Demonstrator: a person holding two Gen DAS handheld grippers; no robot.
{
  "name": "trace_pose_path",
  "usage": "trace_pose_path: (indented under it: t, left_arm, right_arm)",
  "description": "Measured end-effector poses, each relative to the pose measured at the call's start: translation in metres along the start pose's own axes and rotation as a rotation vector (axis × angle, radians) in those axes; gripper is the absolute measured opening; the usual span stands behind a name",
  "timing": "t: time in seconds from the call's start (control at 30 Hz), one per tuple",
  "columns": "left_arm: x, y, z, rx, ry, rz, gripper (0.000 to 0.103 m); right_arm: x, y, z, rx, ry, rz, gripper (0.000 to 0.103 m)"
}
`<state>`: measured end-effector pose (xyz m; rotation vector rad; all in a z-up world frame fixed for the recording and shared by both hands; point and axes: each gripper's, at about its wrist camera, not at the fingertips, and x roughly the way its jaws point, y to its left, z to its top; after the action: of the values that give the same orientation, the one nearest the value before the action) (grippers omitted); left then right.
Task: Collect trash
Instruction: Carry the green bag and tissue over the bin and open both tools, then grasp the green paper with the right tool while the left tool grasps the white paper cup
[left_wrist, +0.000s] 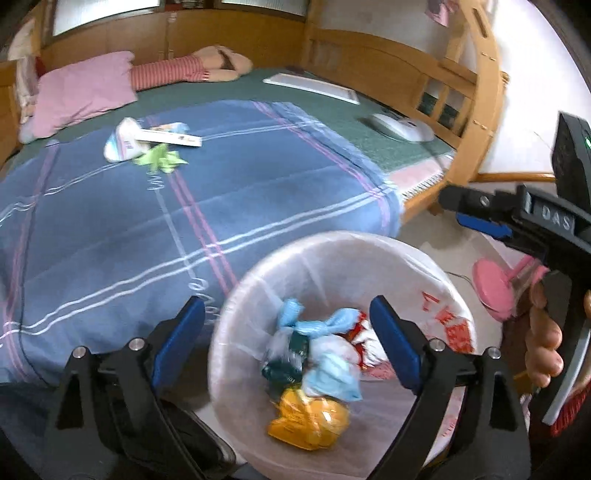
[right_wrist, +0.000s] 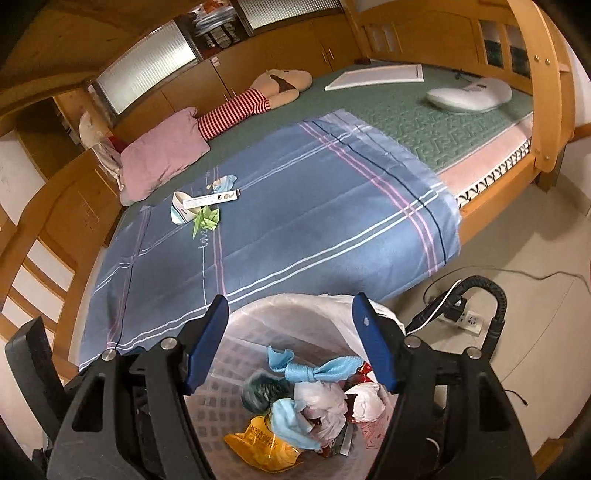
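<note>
Your left gripper (left_wrist: 288, 339) has its blue-padded fingers (left_wrist: 183, 332) spread wide with nothing between them, and it hangs over the near edge of the round white bin lined with a translucent plastic bag (left_wrist: 436, 273). Your right gripper (right_wrist: 290, 343) is likewise spread apart and holds nothing; its fingers (right_wrist: 207, 343) frame the same bin (right_wrist: 258, 314) from above.

Inside the bin: a light blue knotted plastic bag (right_wrist: 314, 369), a crumpled white bag (right_wrist: 321, 398), a dark green wrapper (right_wrist: 258, 391), a yellow-orange packet (right_wrist: 262, 446) and a red-and-white wrapper (right_wrist: 365, 402). They lie piled together and touching.

The bin stands on the floor just beside the bed, against the hanging edge of the blue plaid blanket (right_wrist: 295, 221).

Trash not yet collected lies on the blanket, well apart from both grippers: a long flat white carton (right_wrist: 212, 199), a white and pale blue cup-like wrapper (right_wrist: 179, 212) under its left end, a crumpled green paper (right_wrist: 207, 219) touching both, and a small light blue scrap (right_wrist: 225, 181) just behind.

Further out: a pink pillow (right_wrist: 162, 158), a striped red-and-white doll (right_wrist: 236, 110), a wooden bed frame (right_wrist: 543, 92).
</note>
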<state>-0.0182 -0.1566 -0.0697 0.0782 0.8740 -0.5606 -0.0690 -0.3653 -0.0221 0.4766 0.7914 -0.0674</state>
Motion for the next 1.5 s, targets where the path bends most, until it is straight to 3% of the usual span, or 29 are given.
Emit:
trace_pose_path:
  t: [0.2, 0.3, 0.43, 0.6, 0.7, 0.9, 1.03, 1.07, 1.1, 1.17, 1.23, 1.3, 1.33, 1.4, 1.47, 1.5]
  left_arm:
    - [-0.002, 0.056, 0.018, -0.084, -0.049, 0.188, 0.09]
    - [0.001, 0.103, 0.035, -0.144, -0.083, 0.299, 0.09]
    - [0.018, 0.182, 0.061, -0.256, -0.111, 0.453, 0.091]
    - [0.035, 0.248, 0.075, -0.265, -0.165, 0.583, 0.091]
    - [0.043, 0.278, 0.07, -0.296, -0.141, 0.644, 0.091]
    - [0.043, 0.335, 0.056, -0.542, -0.126, 0.691, 0.091]
    - [0.042, 0.365, 0.046, -0.657, -0.092, 0.697, 0.091]
    - [0.043, 0.37, 0.045, -0.68, -0.078, 0.705, 0.091]
    - [0.043, 0.375, 0.042, -0.7, -0.07, 0.703, 0.091]
    - [0.041, 0.381, 0.036, -0.74, -0.064, 0.689, 0.091]
    - [0.036, 0.384, 0.034, -0.765, -0.069, 0.704, 0.091]
    - [0.03, 0.384, 0.032, -0.796, -0.089, 0.734, 0.091]
    - [0.025, 0.385, 0.029, -0.823, -0.106, 0.74, 0.091]
    - [0.02, 0.387, 0.024, -0.867, -0.13, 0.731, 0.091]
    - [0.019, 0.388, 0.022, -0.881, -0.124, 0.726, 0.091]
    - [0.019, 0.388, 0.021, -0.876, -0.117, 0.725, 0.091]
  right_arm:
    - [0.032, 0.016, 0.006, -0.009, 0.055, -0.003, 0.069]
    - [0.058, 0.037, 0.019, -0.054, 0.079, 0.005, 0.069]
    - [0.105, 0.08, 0.043, -0.152, 0.102, 0.0, 0.069]
    - [0.184, 0.148, 0.086, -0.242, 0.131, 0.055, 0.069]
    - [0.237, 0.194, 0.115, -0.307, 0.136, 0.028, 0.069]
    - [0.349, 0.273, 0.159, -0.396, 0.207, 0.019, 0.071]
    - [0.407, 0.31, 0.164, -0.545, 0.222, -0.086, 0.073]
    - [0.412, 0.312, 0.163, -0.564, 0.219, -0.095, 0.072]
    - [0.417, 0.316, 0.16, -0.584, 0.224, -0.105, 0.058]
    - [0.418, 0.318, 0.154, -0.58, 0.255, -0.079, 0.041]
    - [0.406, 0.321, 0.143, -0.568, 0.278, -0.029, 0.038]
    - [0.387, 0.328, 0.125, -0.573, 0.365, 0.134, 0.036]
    - [0.378, 0.331, 0.115, -0.587, 0.42, 0.223, 0.037]
    - [0.355, 0.336, 0.098, -0.647, 0.508, 0.367, 0.055]
    - [0.331, 0.332, 0.1, -0.683, 0.415, 0.353, 0.077]
    - [0.321, 0.325, 0.108, -0.679, 0.335, 0.313, 0.081]
